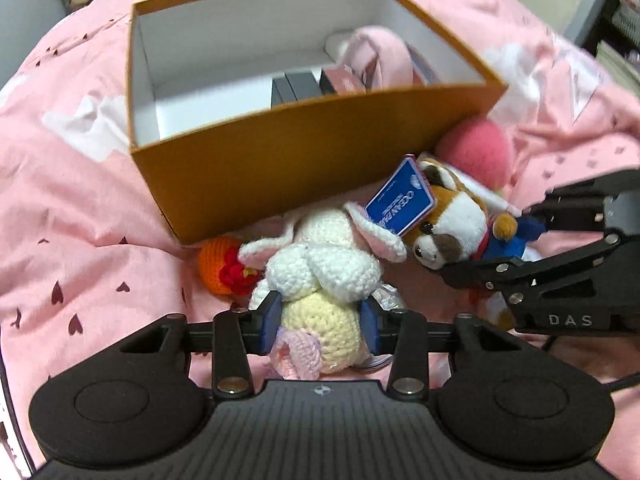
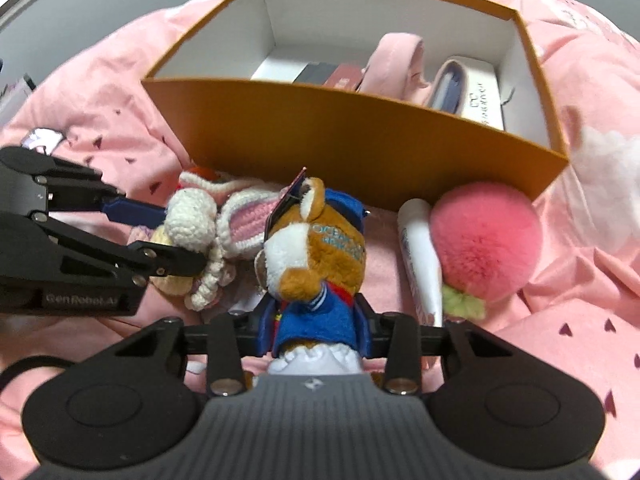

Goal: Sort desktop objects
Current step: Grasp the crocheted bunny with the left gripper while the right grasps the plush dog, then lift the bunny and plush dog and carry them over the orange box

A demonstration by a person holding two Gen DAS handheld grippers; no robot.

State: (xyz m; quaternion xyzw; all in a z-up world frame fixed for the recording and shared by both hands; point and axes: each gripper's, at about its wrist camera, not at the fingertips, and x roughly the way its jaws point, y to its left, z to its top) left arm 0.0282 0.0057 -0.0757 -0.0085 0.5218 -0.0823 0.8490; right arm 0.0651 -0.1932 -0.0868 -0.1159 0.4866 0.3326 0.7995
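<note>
My left gripper (image 1: 320,322) is shut on a crocheted white-and-yellow rabbit (image 1: 320,276), which lies on the pink bedding in front of the orange box (image 1: 280,160). My right gripper (image 2: 316,330) is shut on a brown-and-white plush dog in blue clothes (image 2: 316,248) with a blue tag (image 1: 400,200). The two toys lie side by side, touching. In the right wrist view the left gripper (image 2: 176,236) comes in from the left around the rabbit (image 2: 200,224). In the left wrist view the right gripper (image 1: 492,240) comes in from the right at the dog (image 1: 448,224).
The box (image 2: 360,140) holds a pink pouch (image 2: 394,60), small flat boxes (image 2: 328,74) and a white package (image 2: 484,96). A pink fluffy peach (image 2: 484,240) and a white tube (image 2: 420,256) lie at its right front. An orange crochet toy (image 1: 220,264) lies left of the rabbit.
</note>
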